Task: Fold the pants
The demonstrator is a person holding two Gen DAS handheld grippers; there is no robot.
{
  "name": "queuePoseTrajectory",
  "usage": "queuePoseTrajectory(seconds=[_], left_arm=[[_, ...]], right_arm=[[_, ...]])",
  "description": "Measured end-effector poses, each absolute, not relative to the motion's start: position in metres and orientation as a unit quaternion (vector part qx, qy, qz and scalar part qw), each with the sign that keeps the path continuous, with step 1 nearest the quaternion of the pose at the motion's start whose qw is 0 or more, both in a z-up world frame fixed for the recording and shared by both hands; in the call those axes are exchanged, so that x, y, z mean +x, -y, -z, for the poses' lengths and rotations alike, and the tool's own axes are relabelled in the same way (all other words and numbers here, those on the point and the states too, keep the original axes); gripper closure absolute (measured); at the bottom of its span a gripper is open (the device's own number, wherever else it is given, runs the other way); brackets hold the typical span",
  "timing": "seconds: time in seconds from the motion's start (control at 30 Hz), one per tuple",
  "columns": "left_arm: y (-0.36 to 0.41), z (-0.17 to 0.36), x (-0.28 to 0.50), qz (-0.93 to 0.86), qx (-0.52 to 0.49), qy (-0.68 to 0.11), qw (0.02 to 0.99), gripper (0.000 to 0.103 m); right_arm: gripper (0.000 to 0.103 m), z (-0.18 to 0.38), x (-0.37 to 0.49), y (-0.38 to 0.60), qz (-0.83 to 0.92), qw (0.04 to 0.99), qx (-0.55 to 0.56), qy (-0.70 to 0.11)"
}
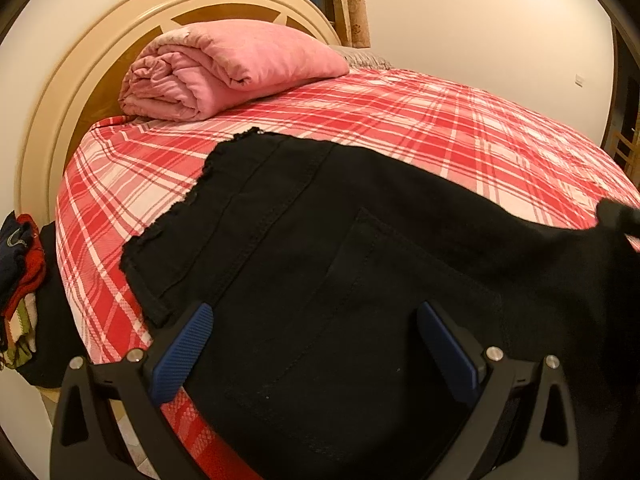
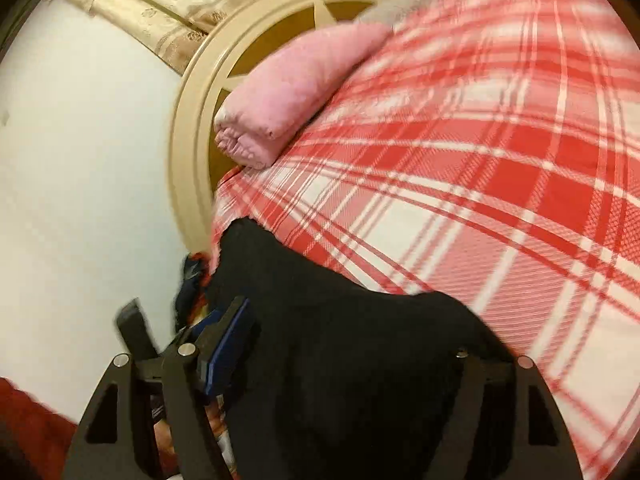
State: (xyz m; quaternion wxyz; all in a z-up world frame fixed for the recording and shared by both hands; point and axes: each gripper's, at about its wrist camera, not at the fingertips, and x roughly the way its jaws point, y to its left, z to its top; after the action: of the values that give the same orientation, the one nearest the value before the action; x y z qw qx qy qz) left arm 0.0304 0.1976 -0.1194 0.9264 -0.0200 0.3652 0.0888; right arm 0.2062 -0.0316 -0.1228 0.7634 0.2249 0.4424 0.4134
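Red-and-white plaid bed sheet (image 1: pixel 400 120), woven and smooth; rolled pink quilt (image 1: pixel 224 68) upper left by curved cream headboard (image 1: pixel 80 92). Black denim pants (image 1: pixel 320 260), stitched, frayed-edged, spread across frame centre, lying between wide-apart left gripper (image 1: pixel 316 344) pads. Right gripper (image 2: pixel 344 364) apart, black cloth draped between, grip unclear.

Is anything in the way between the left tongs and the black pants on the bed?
Nothing visible. The left tongs stand open right over the black pants, with only the fabric between the blue pads. The folded pink blanket lies well behind, at the headboard.
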Motion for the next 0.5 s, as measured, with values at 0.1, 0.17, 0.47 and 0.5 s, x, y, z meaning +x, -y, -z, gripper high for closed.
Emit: queuePoseTrajectory(seconds=[0.1,0.17,0.47,0.5], left_arm=[[-0.197,0.119,0.032,-0.087,-0.018,-0.367,0.926,0.0],[-0.198,0.119,0.032,-0.086,-0.02,-0.367,0.926,0.0],[-0.197,0.118,0.034,-0.092,-0.02,-0.371,0.924,0.0],[-0.197,0.118,0.034,-0.093,-0.02,-0.372,0.923,0.0]], right_arm=[[0.057,0.121,0.211,0.048,-0.395,0.775,0.162,-0.466],[0.055,0.114,0.208,0.071,-0.343,0.808,0.127,-0.462],[0.055,0.07,0.142,0.073,-0.286,0.878,0.079,-0.376],[0.056,0.073,0.135,0.061,-0.298,0.875,0.056,-0.377]])
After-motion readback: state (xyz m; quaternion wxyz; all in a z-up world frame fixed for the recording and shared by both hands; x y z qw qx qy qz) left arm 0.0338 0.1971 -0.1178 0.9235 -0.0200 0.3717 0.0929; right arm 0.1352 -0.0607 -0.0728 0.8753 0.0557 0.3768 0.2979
